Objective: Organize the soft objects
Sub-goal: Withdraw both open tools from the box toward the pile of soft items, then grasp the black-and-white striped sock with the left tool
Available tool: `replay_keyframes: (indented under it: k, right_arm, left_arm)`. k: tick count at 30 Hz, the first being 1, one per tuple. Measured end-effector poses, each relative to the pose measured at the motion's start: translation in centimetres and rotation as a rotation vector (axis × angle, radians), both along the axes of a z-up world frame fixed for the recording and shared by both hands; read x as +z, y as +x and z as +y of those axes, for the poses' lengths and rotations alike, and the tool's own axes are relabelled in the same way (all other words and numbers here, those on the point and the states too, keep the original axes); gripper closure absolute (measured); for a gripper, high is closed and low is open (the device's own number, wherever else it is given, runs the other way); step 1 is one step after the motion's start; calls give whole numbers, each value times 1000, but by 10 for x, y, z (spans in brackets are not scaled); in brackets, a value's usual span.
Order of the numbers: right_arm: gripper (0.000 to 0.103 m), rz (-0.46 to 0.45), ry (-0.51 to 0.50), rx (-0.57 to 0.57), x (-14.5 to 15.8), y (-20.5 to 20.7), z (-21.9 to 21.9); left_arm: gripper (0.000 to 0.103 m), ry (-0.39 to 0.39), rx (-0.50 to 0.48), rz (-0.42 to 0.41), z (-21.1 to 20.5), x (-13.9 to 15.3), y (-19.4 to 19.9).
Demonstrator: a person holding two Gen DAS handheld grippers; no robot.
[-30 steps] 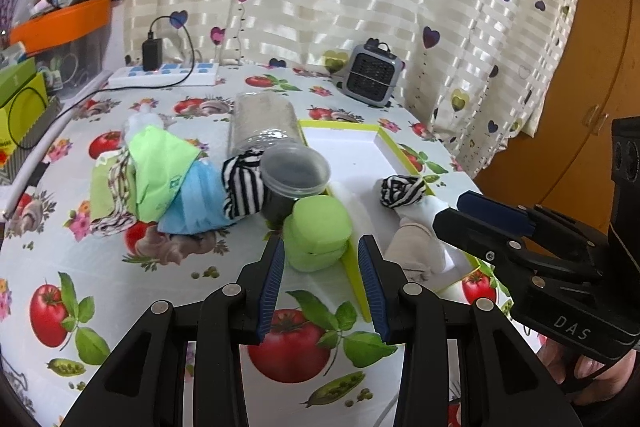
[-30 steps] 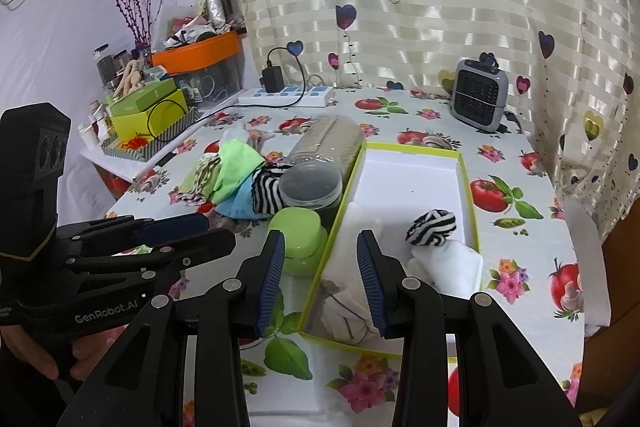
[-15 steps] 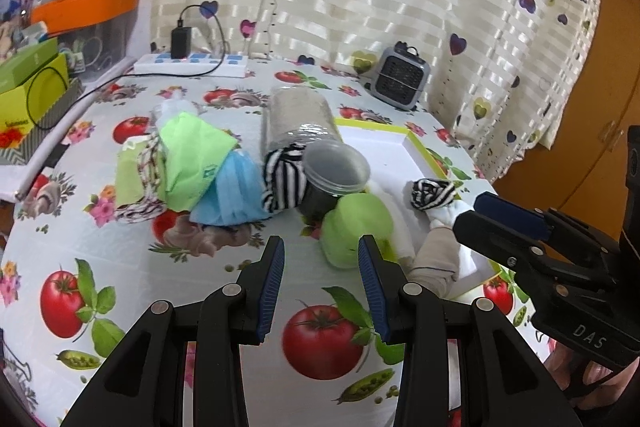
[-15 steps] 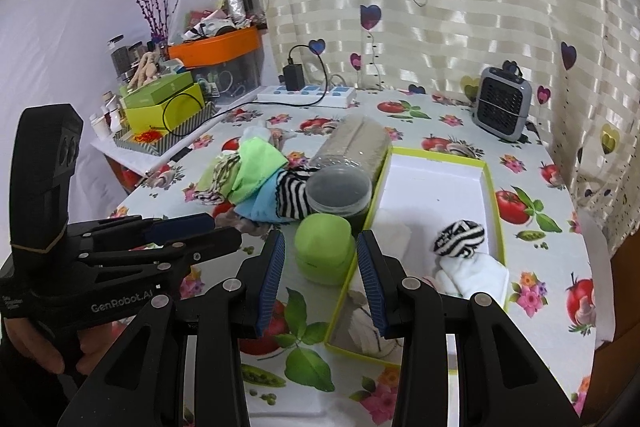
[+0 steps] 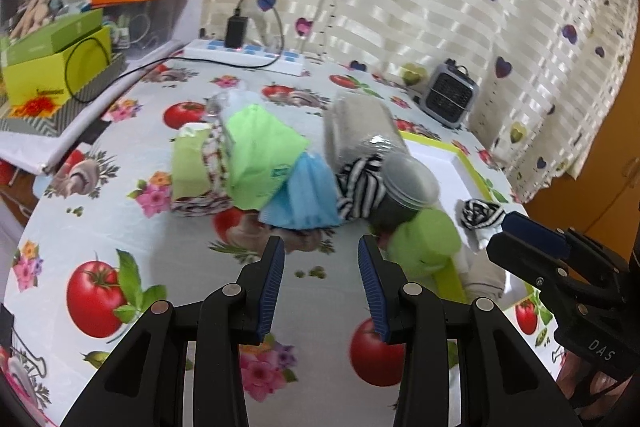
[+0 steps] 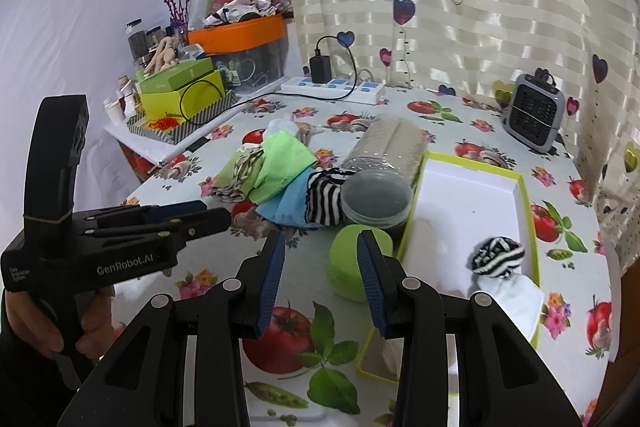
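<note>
1. The left claw (image 5: 321,247) stands with its jaws wide apart and nothing between them, above bare tablecloth (image 5: 120,195) just short of the heap of soft things. The right claw (image 6: 320,243) is likewise wide open and empty, with the green round pouch (image 6: 348,267) just behind its right finger.
2. Against a second ago, both claws have slid leftward over the table: the left one had the green pouch (image 5: 424,243) between its fingertips in view, and that now sits off to its right; the right one looked into the box (image 6: 476,187) and now faces the heap's edge. Jaw gaps are unchanged.
3. The heap holds a green cloth (image 5: 260,155), a blue cloth (image 5: 308,191) and a striped sock (image 5: 360,187), touching a lidded jar (image 5: 404,187) lying on its side.
4. A second striped sock (image 6: 496,255) lies on white cloth inside the box.
5. Only the right view shows the box floor and the hand (image 6: 36,327) gripping the left tool; the left view shows just the box's near rim.
</note>
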State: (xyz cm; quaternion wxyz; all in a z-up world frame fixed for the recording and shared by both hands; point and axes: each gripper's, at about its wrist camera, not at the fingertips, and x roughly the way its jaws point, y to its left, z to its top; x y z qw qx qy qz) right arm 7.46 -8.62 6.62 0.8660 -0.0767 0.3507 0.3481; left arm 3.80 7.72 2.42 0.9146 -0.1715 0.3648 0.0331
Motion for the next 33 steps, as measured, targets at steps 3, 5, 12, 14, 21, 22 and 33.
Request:
replay_keyframes:
  k: [3, 5, 12, 14, 21, 22, 33]
  right_arm:
    - [64, -3, -10, 14, -1, 5, 10]
    - [64, 1, -14, 21, -2, 10, 18]
    - [64, 48, -48, 53, -18, 26, 51]
    - [64, 56, -61, 62, -23, 29, 60]
    - [64, 84, -70, 77, -33, 35, 76]
    - [64, 83, -65, 77, -32, 35, 75]
    - [64, 48, -42, -32, -16, 42, 35]
  left_arm:
    - [66, -9, 22, 3, 10, -3, 1]
    - [66, -14, 27, 5, 13, -5, 1]
    - [66, -25, 66, 14, 33, -14, 2]
    - [66, -26, 86, 20, 43, -17, 2]
    - [66, -30, 128, 30, 69, -22, 10]
    - [66, -30, 123, 28, 69, -23, 12]
    - [65, -59, -110, 7, 23, -28, 64]
